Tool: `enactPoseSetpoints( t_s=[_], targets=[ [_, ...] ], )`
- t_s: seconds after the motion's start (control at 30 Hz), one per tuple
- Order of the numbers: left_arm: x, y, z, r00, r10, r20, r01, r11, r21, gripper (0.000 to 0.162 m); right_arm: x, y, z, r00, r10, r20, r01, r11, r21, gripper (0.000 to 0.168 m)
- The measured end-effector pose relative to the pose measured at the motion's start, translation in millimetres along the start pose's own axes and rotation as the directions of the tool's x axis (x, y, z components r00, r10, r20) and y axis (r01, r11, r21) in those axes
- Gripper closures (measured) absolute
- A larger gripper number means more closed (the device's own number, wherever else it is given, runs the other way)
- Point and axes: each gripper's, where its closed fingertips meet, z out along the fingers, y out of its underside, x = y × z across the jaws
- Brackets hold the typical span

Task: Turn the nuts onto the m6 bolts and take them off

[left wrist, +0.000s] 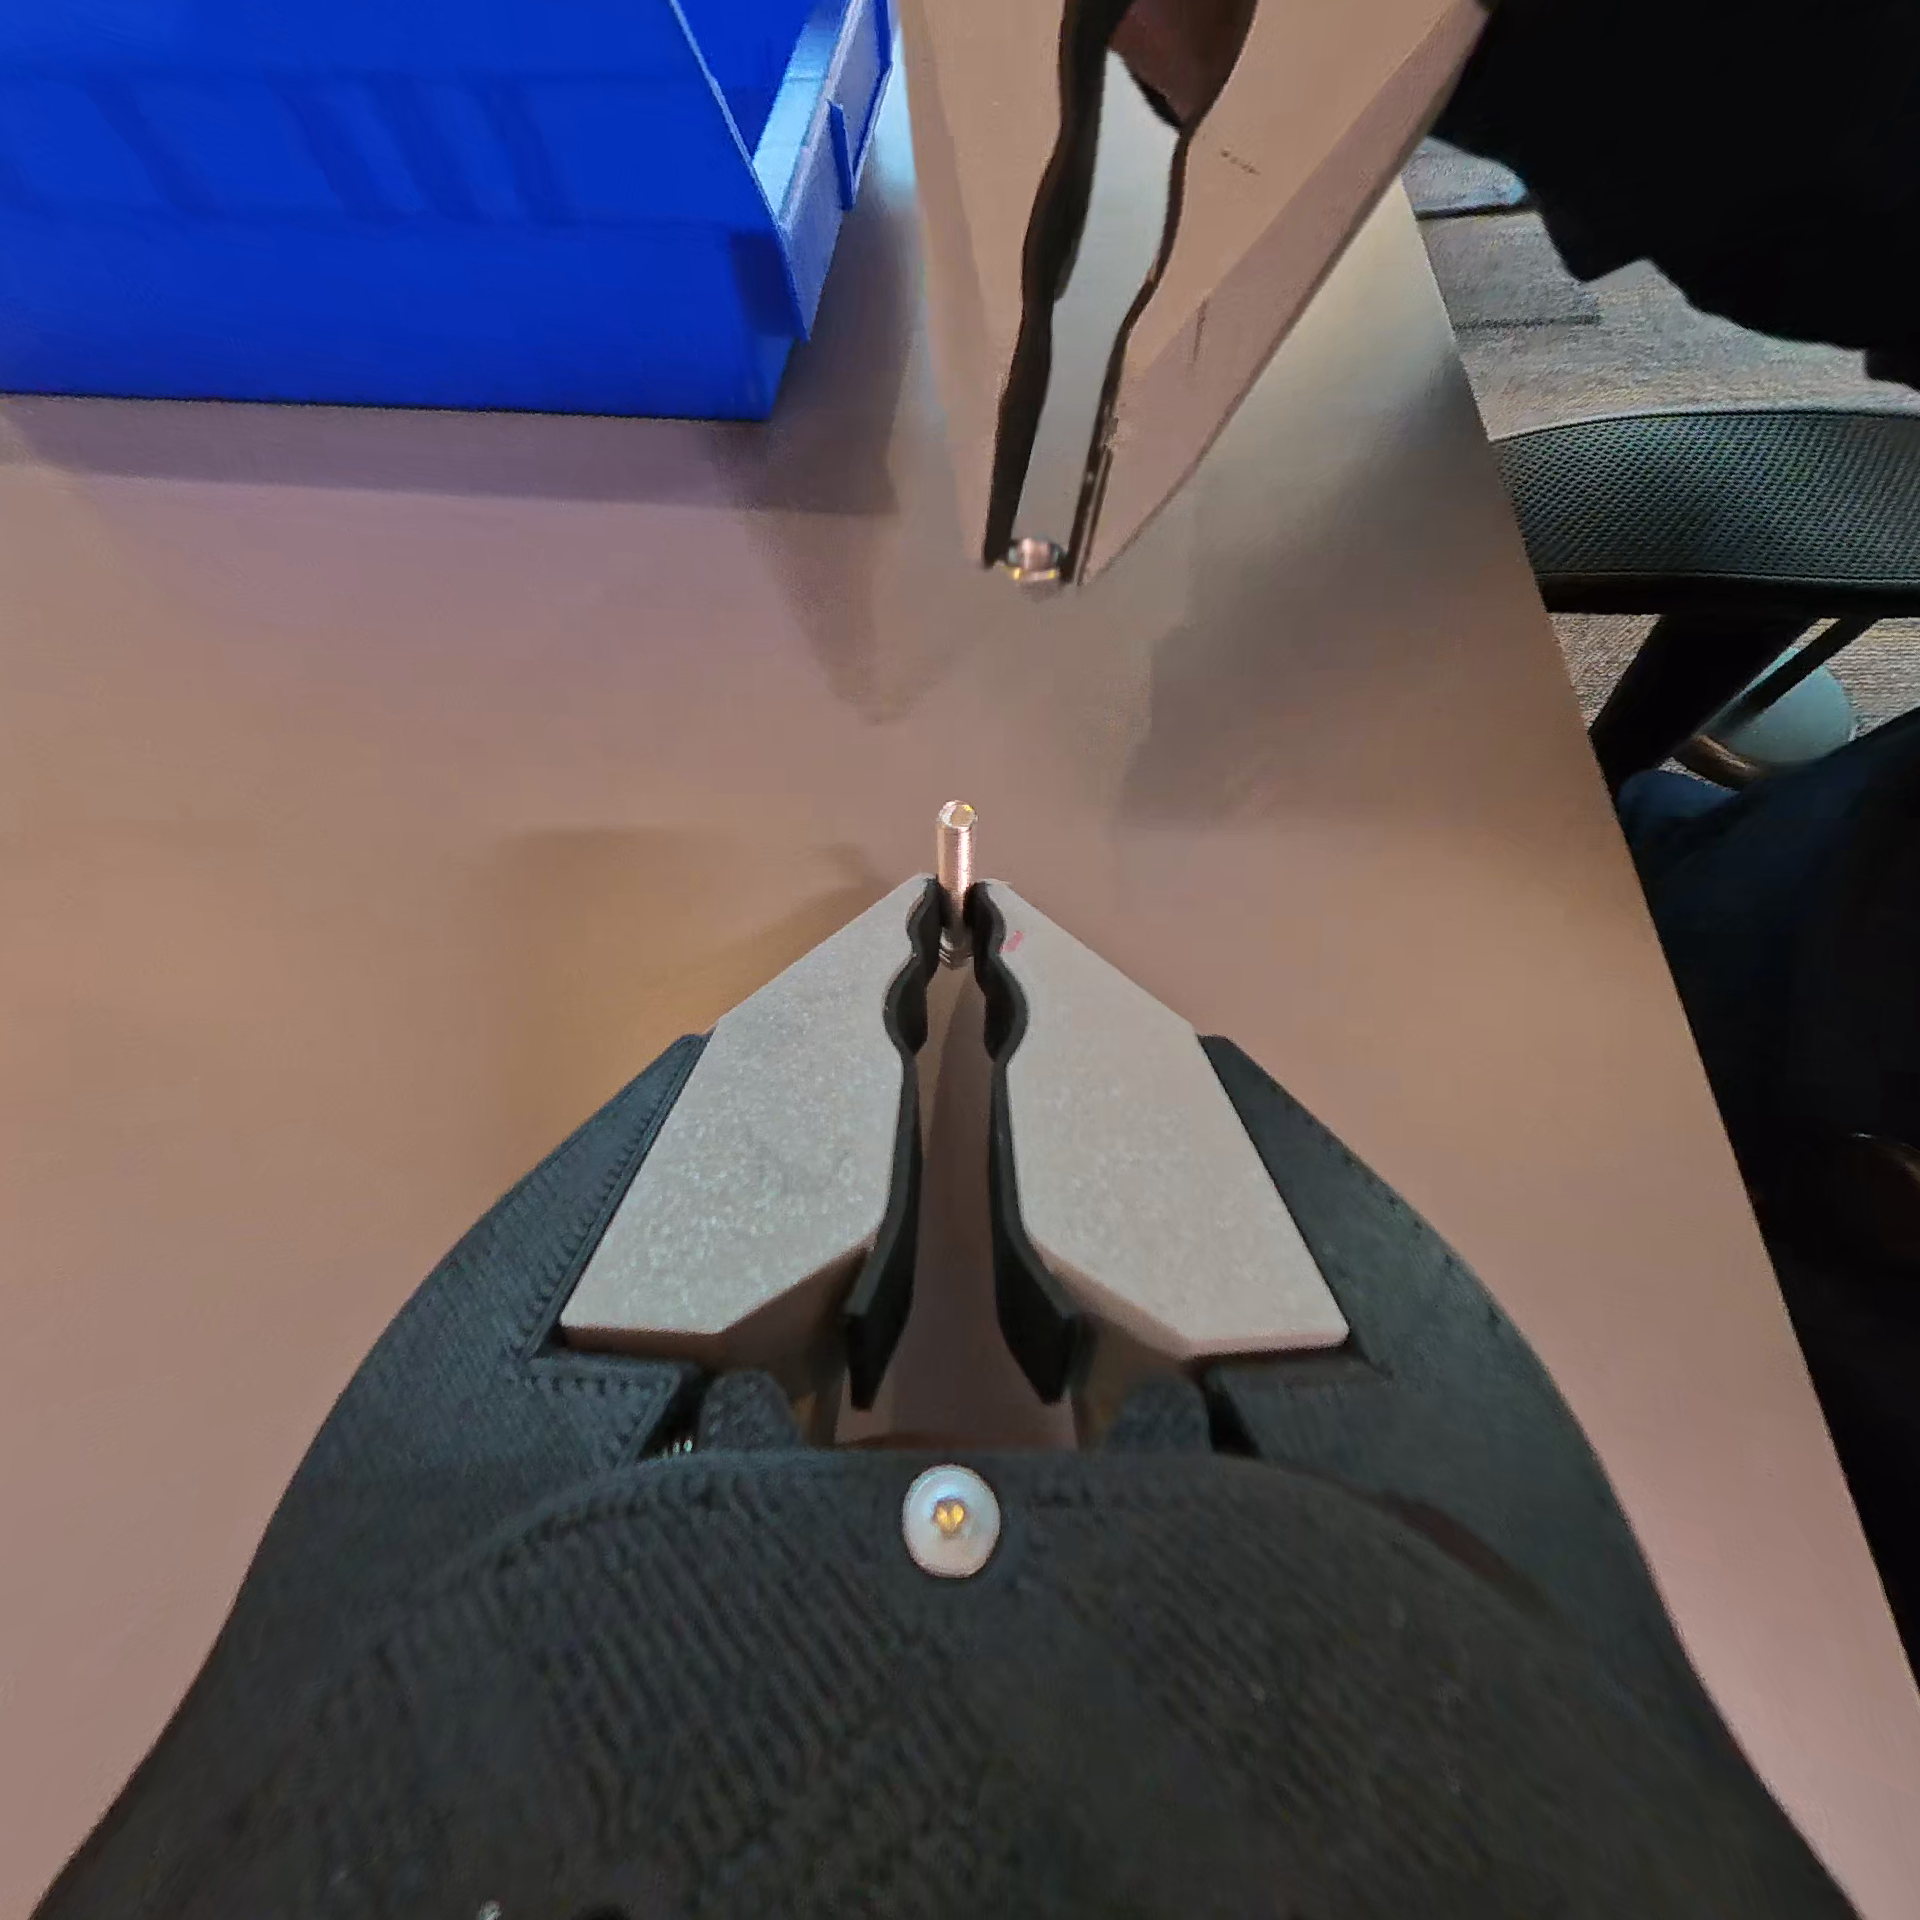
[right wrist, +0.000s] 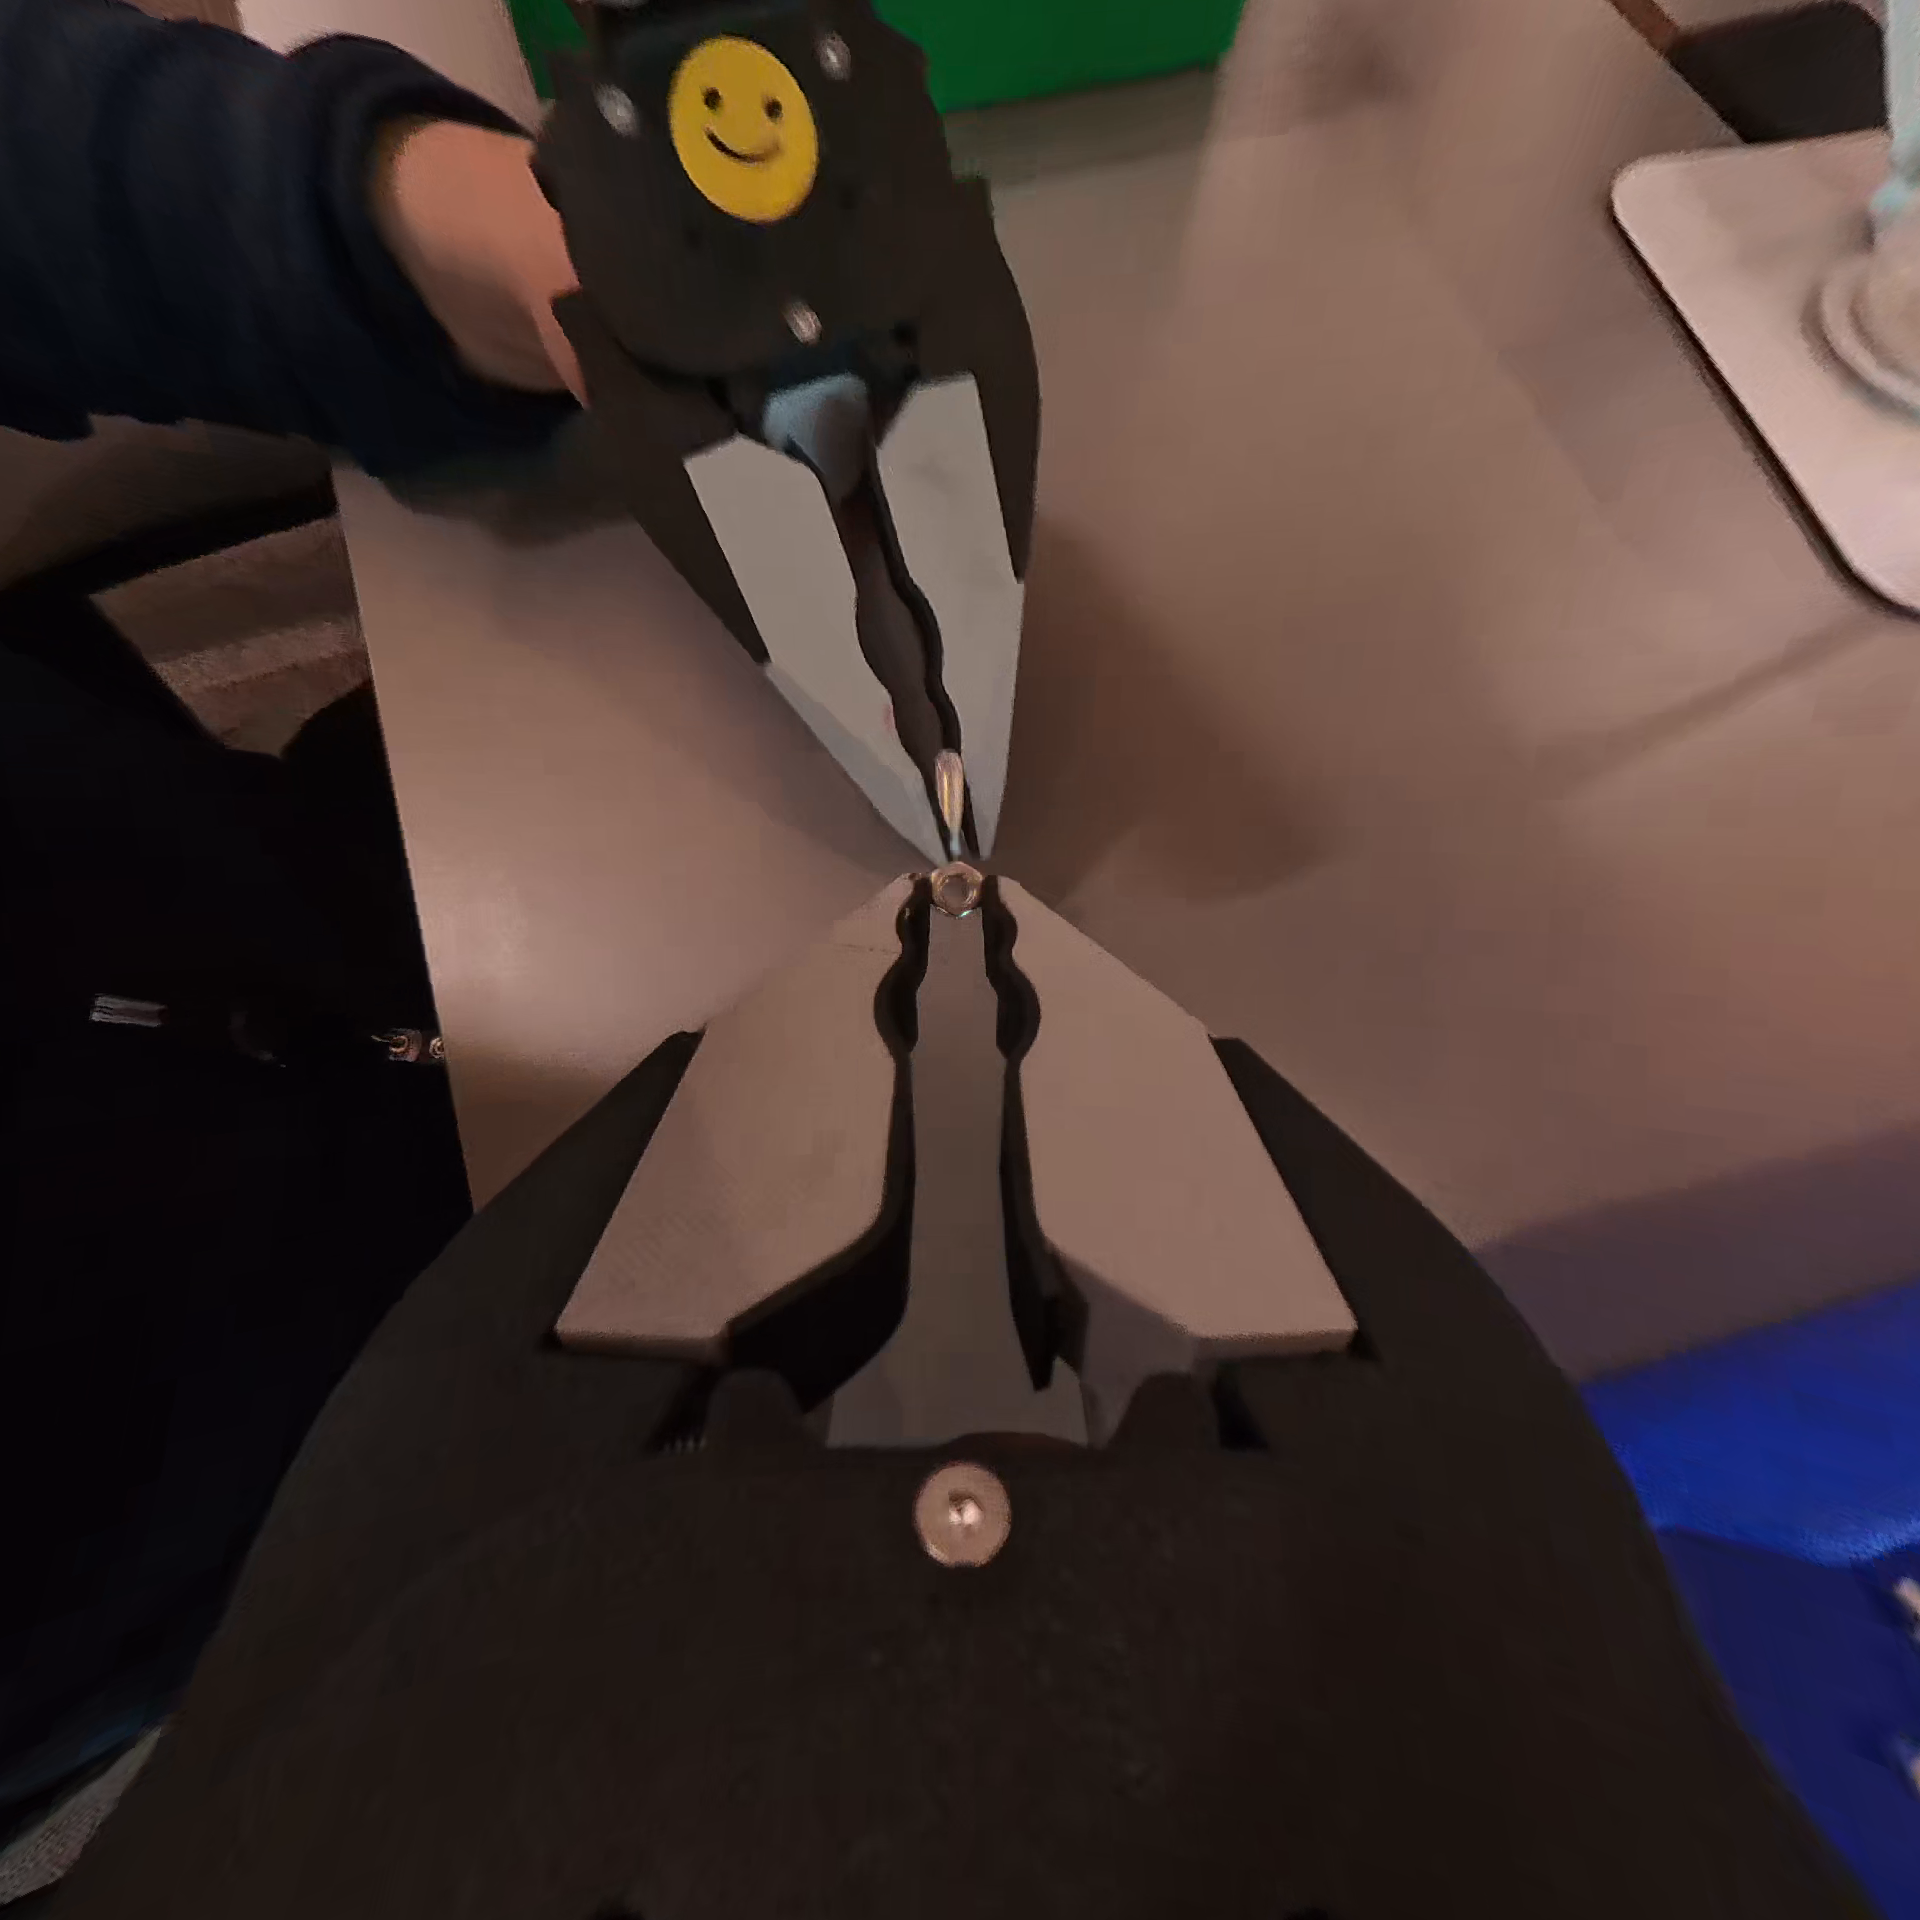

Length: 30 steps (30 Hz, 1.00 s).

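Left hand-held gripper [left wrist: 956, 906] squeezed tight on bolt [left wrist: 955, 847], threaded end poking out front so nut can go on. Right hand-held gripper [right wrist: 956, 896] pinches nut [right wrist: 956, 891] at fingertips, hole facing bolt. Both held up over desk [left wrist: 416, 831], tips near, not yet touching. Blue bin [left wrist: 416, 208] sits behind, on desk.

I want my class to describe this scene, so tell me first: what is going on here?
A person holds a gripper in each hand over a table. The left gripper is shut on a bolt, threaded end pointing forward. The right gripper is shut on a nut. The left wrist view shows a clear gap between nut and bolt, so no threading has begun. A blue bin sits nearby.
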Motion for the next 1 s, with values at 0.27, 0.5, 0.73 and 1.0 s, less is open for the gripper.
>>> enactPoseSetpoints(
  t_s=[0.27, 0.5, 0.73, 1.0],
  targets=[
    [-2, -1, -1, 0.999, -0.05, -0.007, 0.05, 0.999, 0.01, 0.158, 0, -18, 26, 0.995, -0.092, 0.032, 0.094, 0.993, -0.069, 0.161],
    [-3, -2, -2, 0.997, -0.071, -0.005, 0.071, 0.997, 0.017, 0.158, 3, -15, 32, 0.995, -0.095, 0.031, 0.098, 0.991, -0.09, 0.161],
    [-4, -1, -1, 0.998, -0.069, 0.001, 0.069, 0.998, 0.01, 0.158, 3, -13, 35, 0.993, -0.113, 0.018, 0.115, 0.987, -0.114, 0.161],
    [-2, 0, 0, 0.998, -0.055, 0.007, 0.055, 0.998, 0.001, 0.158, 2, -11, 36, 0.995, -0.085, 0.052, 0.09, 0.989, -0.119, 0.161]
  ],
)
